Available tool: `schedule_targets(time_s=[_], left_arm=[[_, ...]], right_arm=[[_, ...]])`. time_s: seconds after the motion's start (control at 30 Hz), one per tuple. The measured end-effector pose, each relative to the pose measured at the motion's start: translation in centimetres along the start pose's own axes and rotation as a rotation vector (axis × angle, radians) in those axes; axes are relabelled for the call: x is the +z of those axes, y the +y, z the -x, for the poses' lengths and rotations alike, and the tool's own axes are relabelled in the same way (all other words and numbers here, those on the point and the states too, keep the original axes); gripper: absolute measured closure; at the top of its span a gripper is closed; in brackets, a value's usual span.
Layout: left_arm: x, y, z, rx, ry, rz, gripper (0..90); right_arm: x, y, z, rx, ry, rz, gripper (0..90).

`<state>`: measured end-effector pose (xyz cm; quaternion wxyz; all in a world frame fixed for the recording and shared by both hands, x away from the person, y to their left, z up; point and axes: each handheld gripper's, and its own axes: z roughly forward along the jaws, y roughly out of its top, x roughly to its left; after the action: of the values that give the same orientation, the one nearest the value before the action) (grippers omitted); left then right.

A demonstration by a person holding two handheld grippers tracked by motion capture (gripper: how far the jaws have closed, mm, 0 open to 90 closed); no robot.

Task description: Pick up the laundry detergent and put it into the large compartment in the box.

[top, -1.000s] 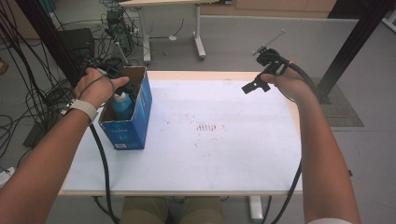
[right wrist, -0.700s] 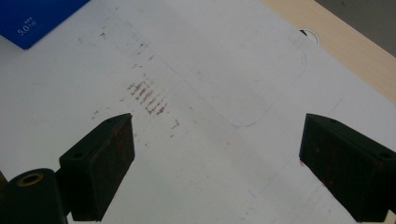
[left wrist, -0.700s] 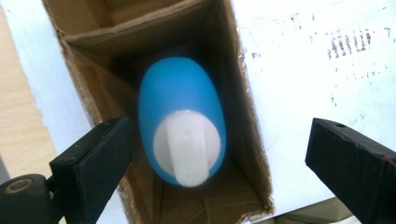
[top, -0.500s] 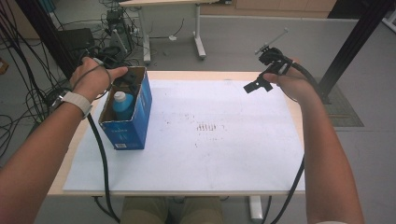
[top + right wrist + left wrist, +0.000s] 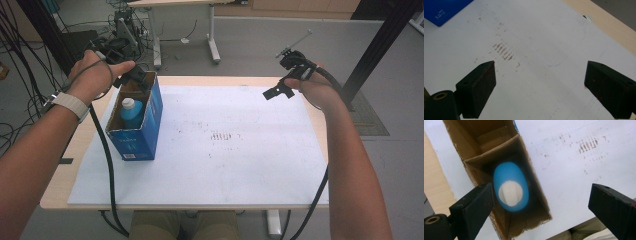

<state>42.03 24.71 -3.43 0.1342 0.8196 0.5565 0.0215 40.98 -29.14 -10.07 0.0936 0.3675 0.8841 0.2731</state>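
Beyond your pale wooden table [image 5: 320, 125] you have a grey floor [image 5: 250, 45], a second desk's white legs [image 5: 214, 35], black cables [image 5: 25, 50] at left, and a black post [image 5: 380, 45] at right.

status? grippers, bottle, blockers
Left gripper open above box. Right gripper open, empty, over mat. Blue bottle upright inside box. Nothing blocking.

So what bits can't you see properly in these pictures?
- Blue bottle body: the blue box walls hide it in both the high view and the left gripper view, where it is blurred.
- Box label: too small to read in the high view.
- Left gripper: partly behind the hand in the high view.
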Motion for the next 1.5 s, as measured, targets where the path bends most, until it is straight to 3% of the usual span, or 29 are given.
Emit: schedule_targets(time_s=[0.23, 0.5, 0.8, 0.93, 1.5], left_arm=[[-1.2, -0.2, 0.5, 0.033, -0.003, 0.023, 6.5], [-1.9, 0.3, 1.4, 0.144, -0.026, 0.005, 7.1], [-1.5, 1.5, 2.9, 0.297, -0.073, -0.046, 6.9], [-1.3, 1.7, 3.5, 0.349, -0.092, -0.046, 7.0], [0.2, 2.4, 6.0, 0.485, -0.128, -0.075, 7.0]], right_arm=[[-0.3, -0.2, -0.1, -0.001, -0.002, 0.000, 10.2], [-0.4, -0.1, -0.4, -0.004, 0.003, 0.002, 10.2], [-0.5, -0.2, -0.5, 0.001, 0.002, -0.003, 10.2], [-0.7, -0.4, -0.6, 0.006, -0.002, 0.000, 10.2], [-1.0, -1.3, -0.9, 0.029, -0.007, -0.004, 10.2]])
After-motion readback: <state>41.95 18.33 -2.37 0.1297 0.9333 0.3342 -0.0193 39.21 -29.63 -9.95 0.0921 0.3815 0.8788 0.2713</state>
